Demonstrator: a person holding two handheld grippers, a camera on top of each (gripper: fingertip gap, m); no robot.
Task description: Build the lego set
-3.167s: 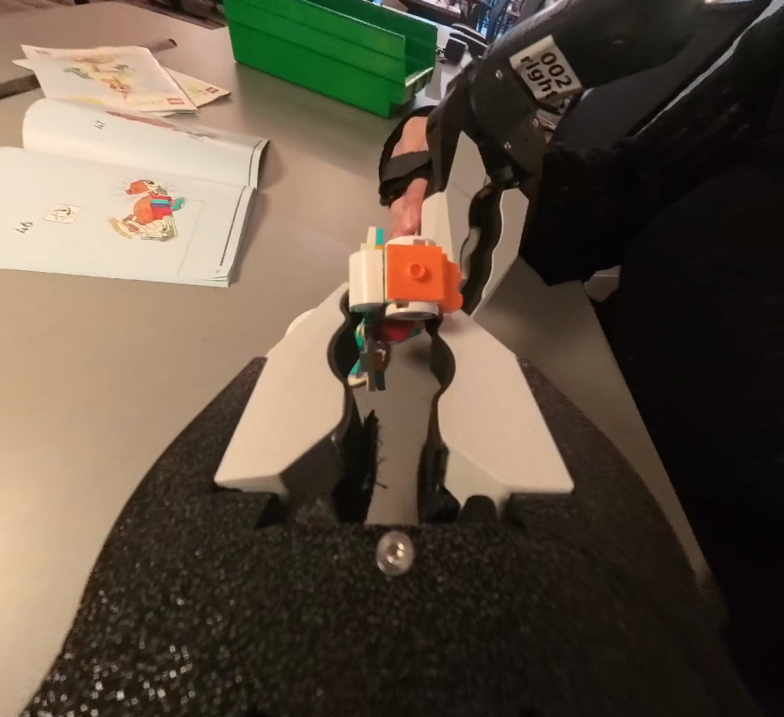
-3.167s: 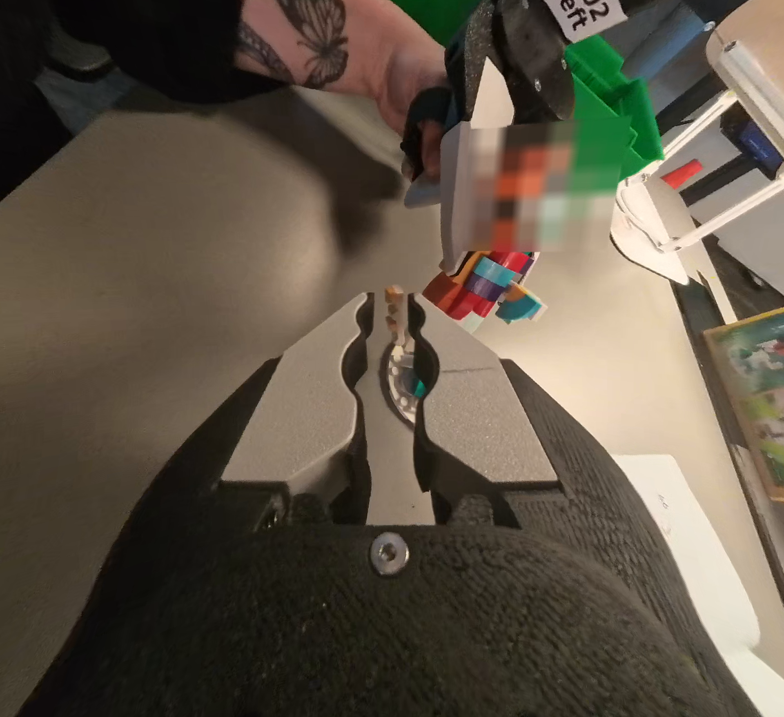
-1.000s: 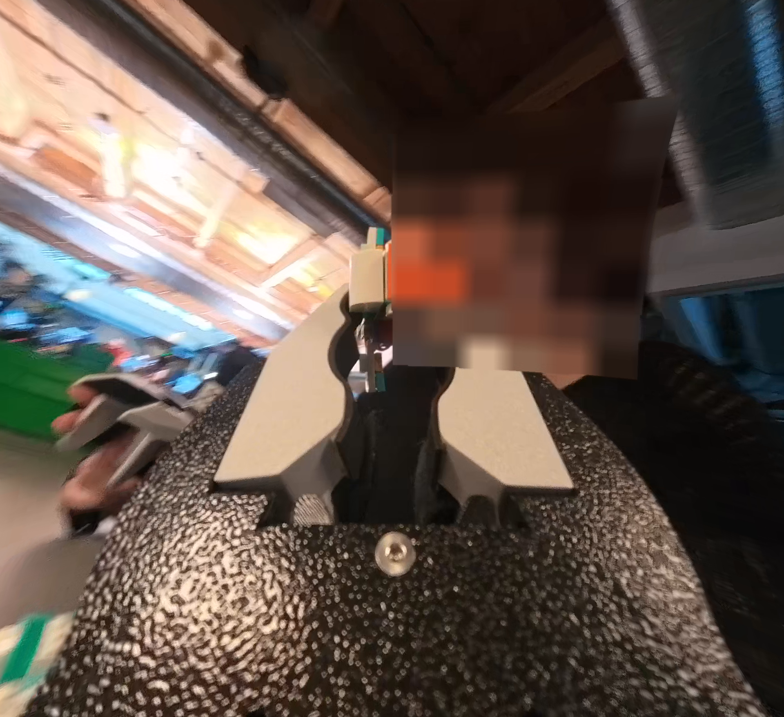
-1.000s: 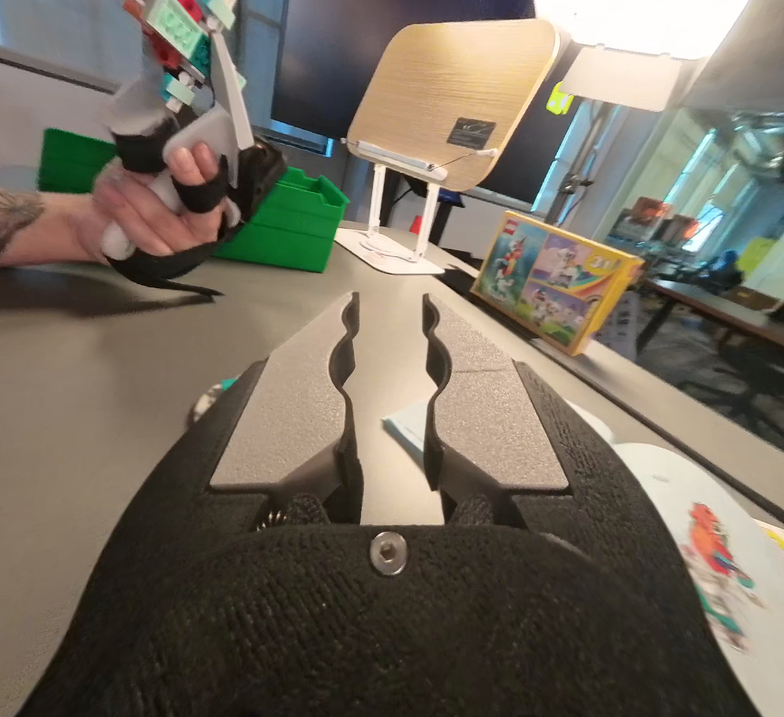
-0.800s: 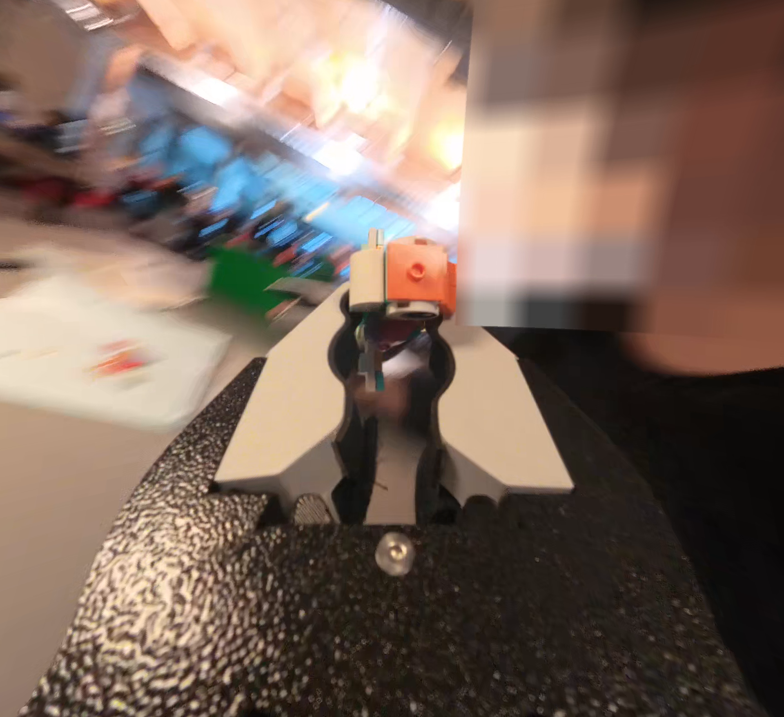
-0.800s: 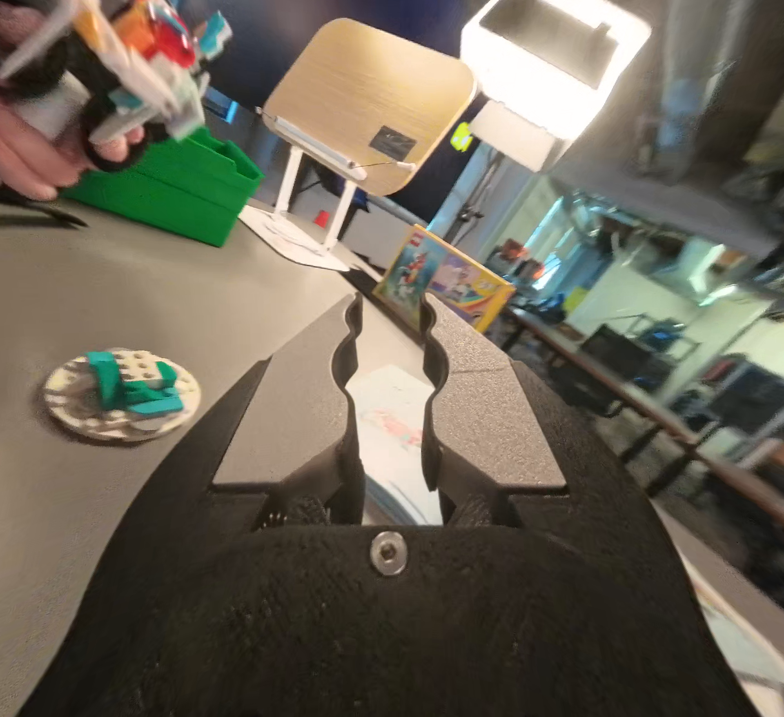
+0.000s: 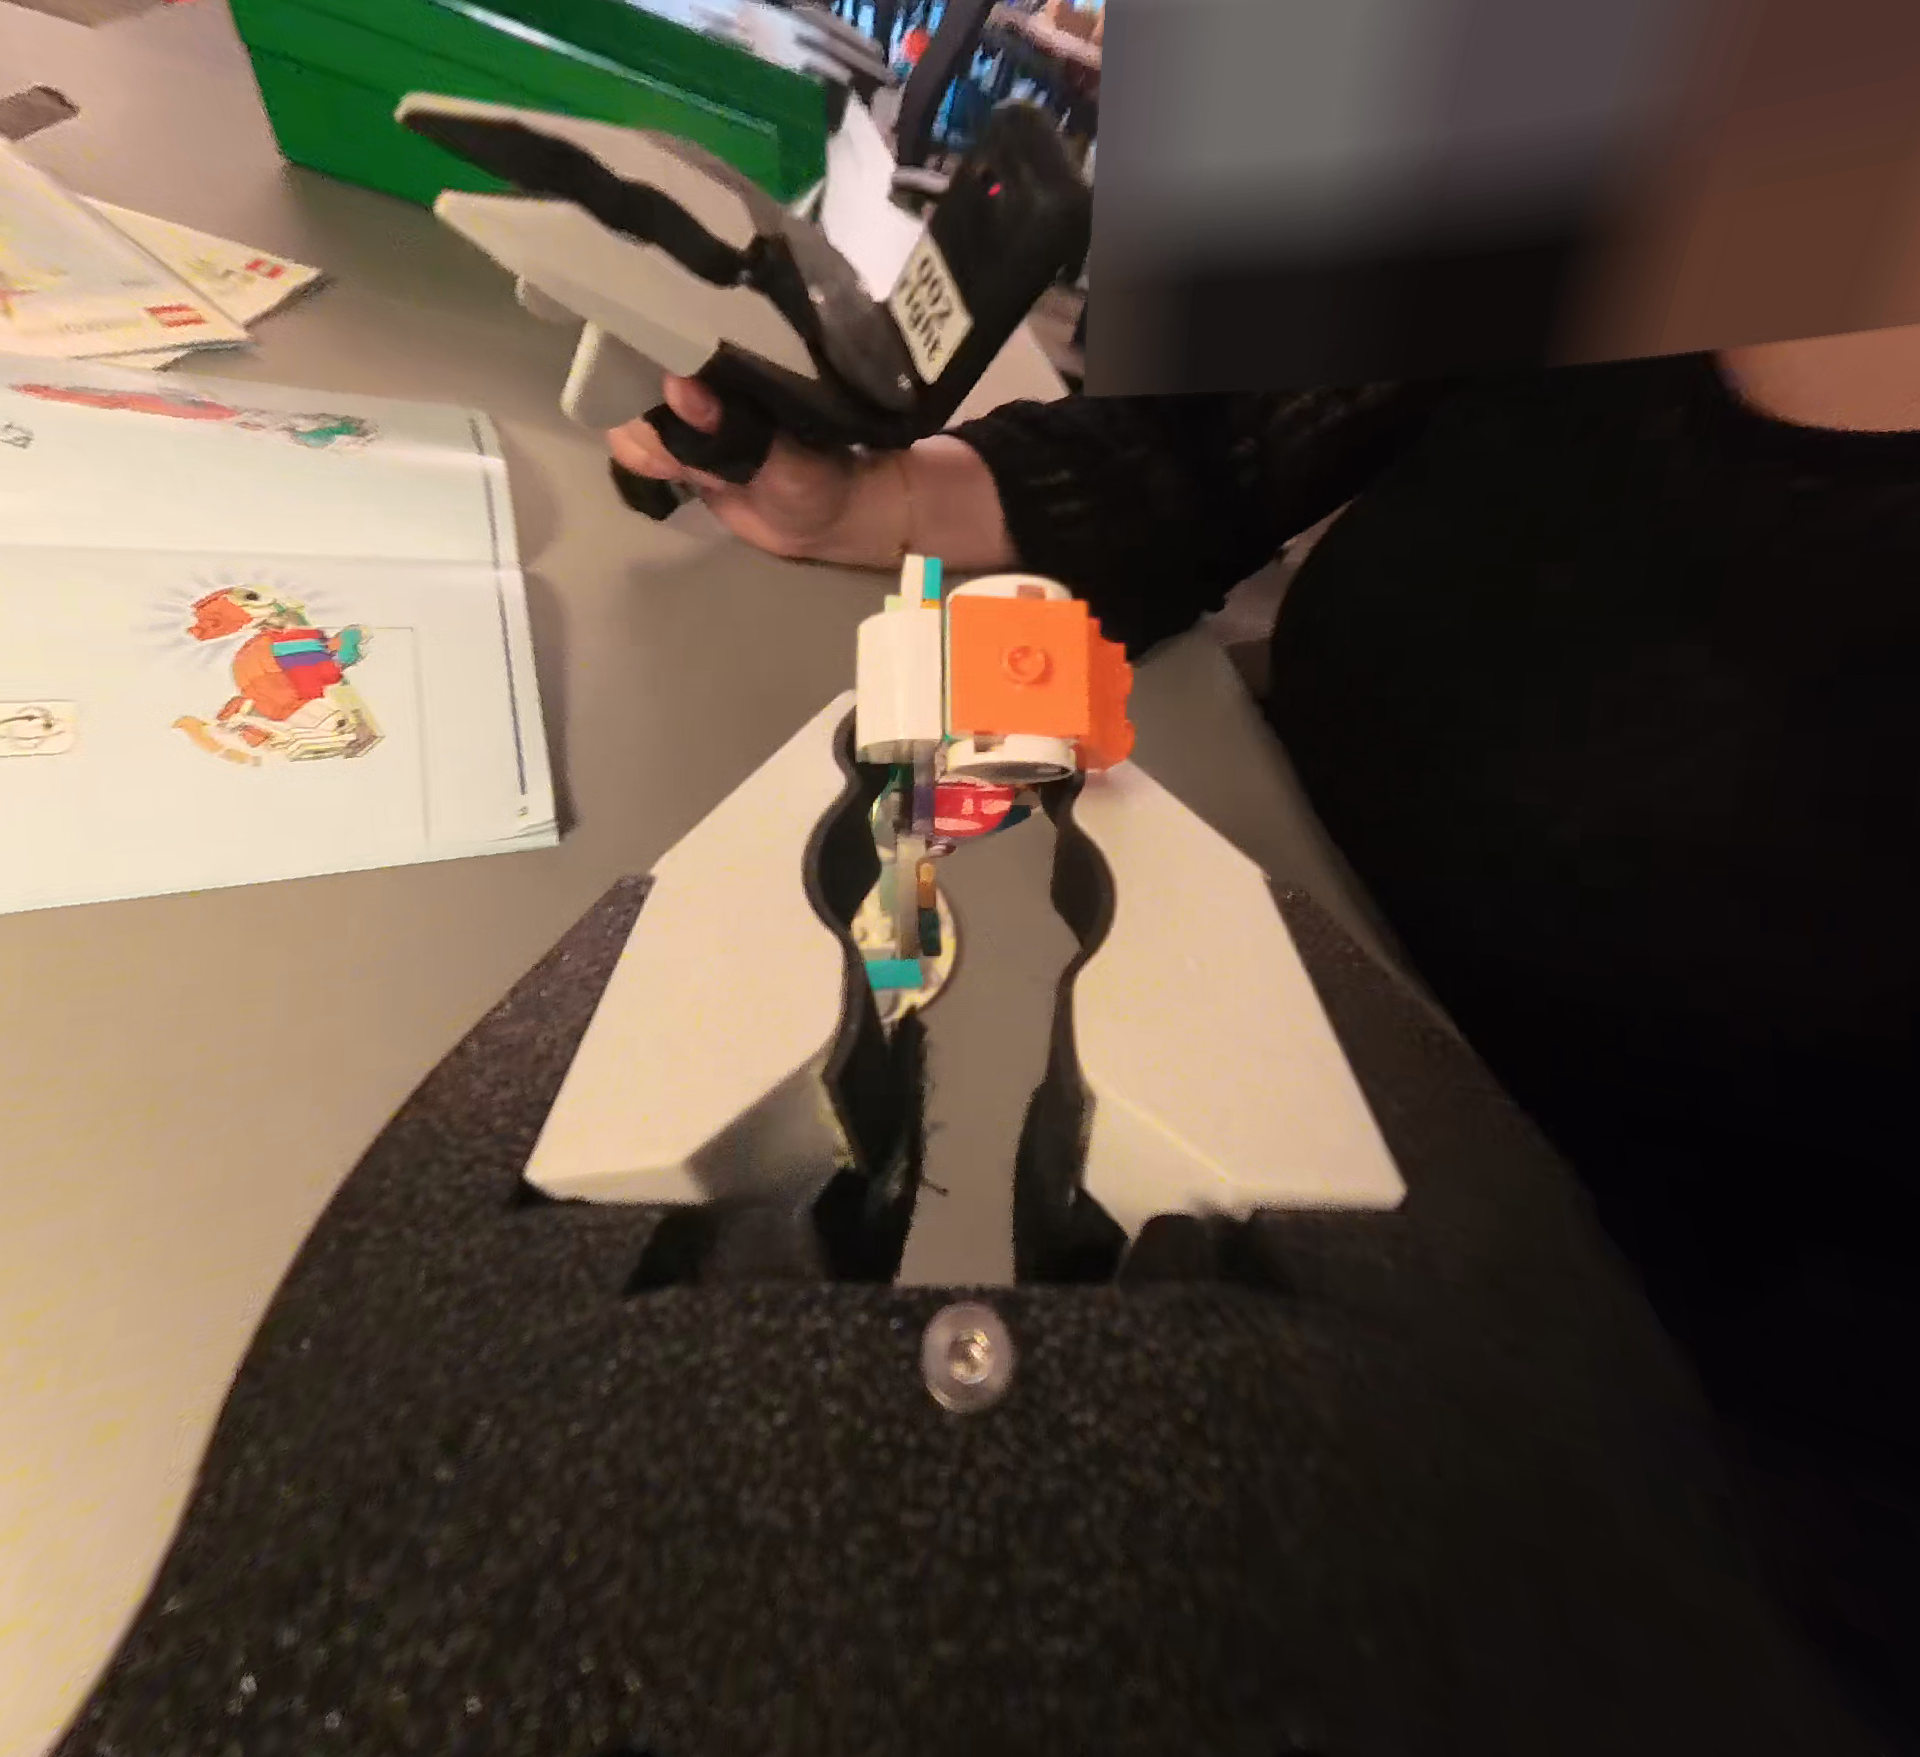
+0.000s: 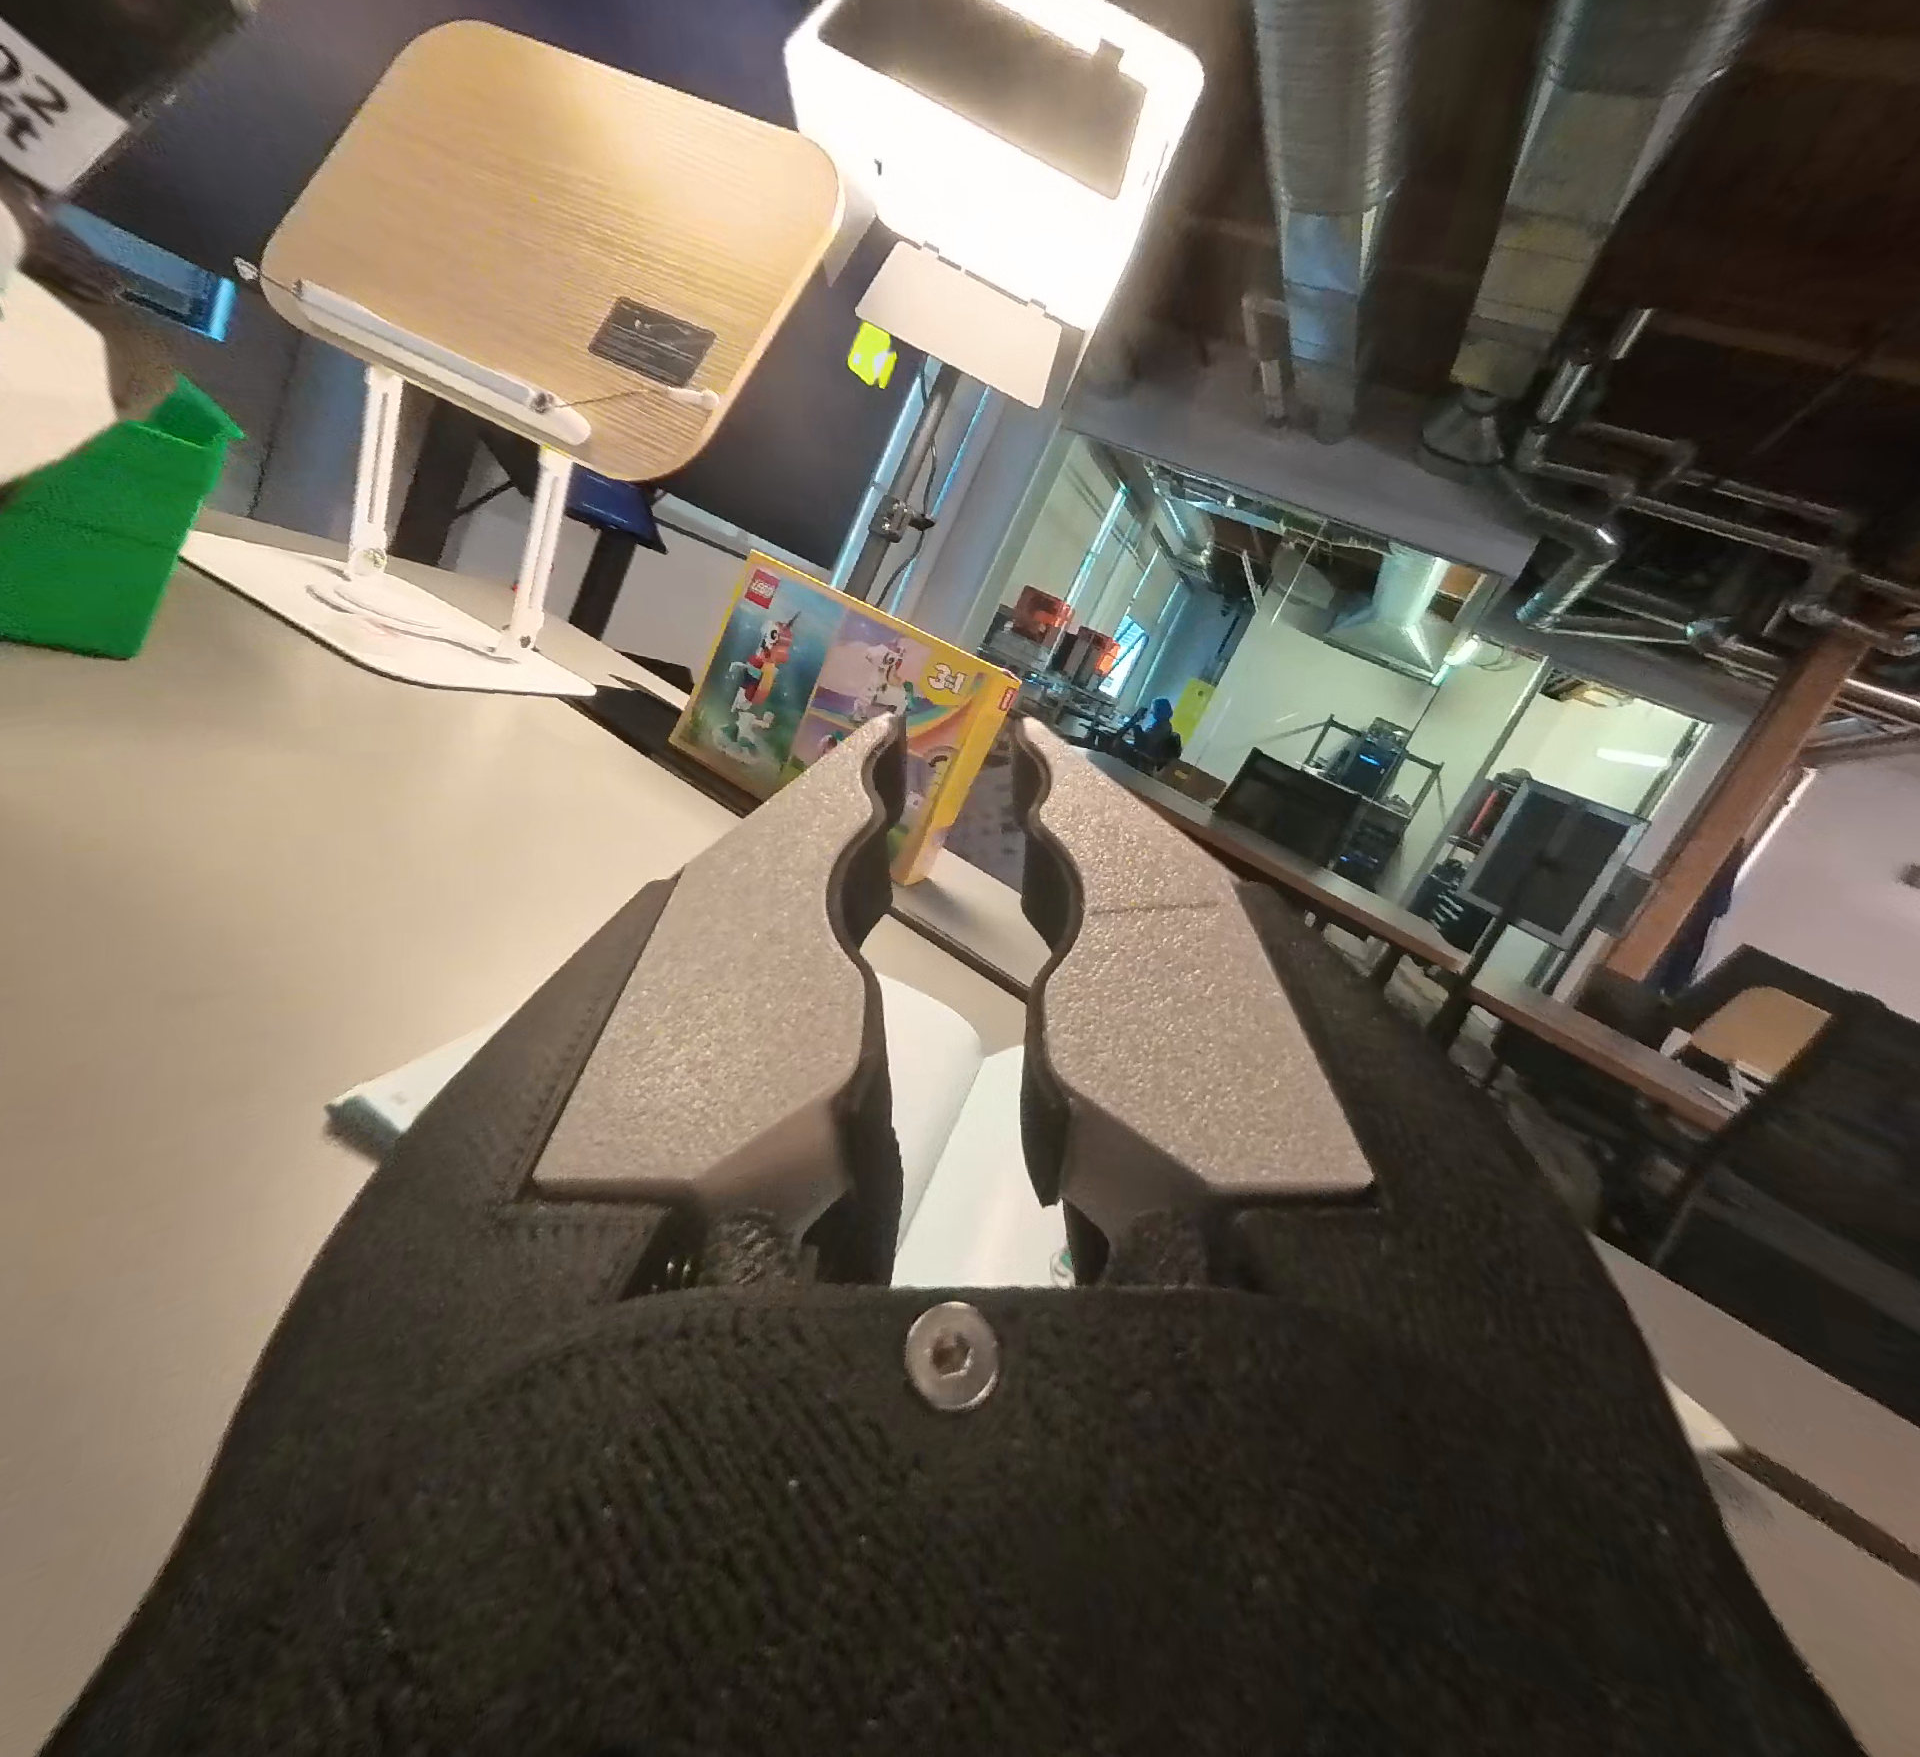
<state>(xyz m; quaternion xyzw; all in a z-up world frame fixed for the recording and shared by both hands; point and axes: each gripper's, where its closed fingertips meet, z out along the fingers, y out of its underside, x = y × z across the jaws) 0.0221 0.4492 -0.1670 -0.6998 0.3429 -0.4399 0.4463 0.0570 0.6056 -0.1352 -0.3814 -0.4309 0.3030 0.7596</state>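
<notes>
My left gripper (image 7: 966,751) is shut on a small lego model (image 7: 1018,668) with an orange block and white parts; teal and red pieces hang between the jaws. It holds the model above the grey table (image 7: 260,1084), near its edge. My right gripper (image 8: 951,731) is open and empty, tilted up over the table. It also shows in the left wrist view (image 7: 431,159), held in a hand that rests on the table beyond the model. An open instruction booklet (image 7: 260,668) lies to the left.
A green bin (image 7: 499,76) stands at the back of the table, also seen in the right wrist view (image 8: 104,544). A wooden book stand (image 8: 551,253) and a lego box (image 8: 821,679) stand far ahead. More leaflets (image 7: 156,294) lie at the left. A person's black sleeve (image 7: 1195,502) crosses at the right.
My left gripper swung down from facing the ceiling to facing the table, still holding the model. My right gripper, earlier shut on a small round piece, is open, empty and tilted further up.
</notes>
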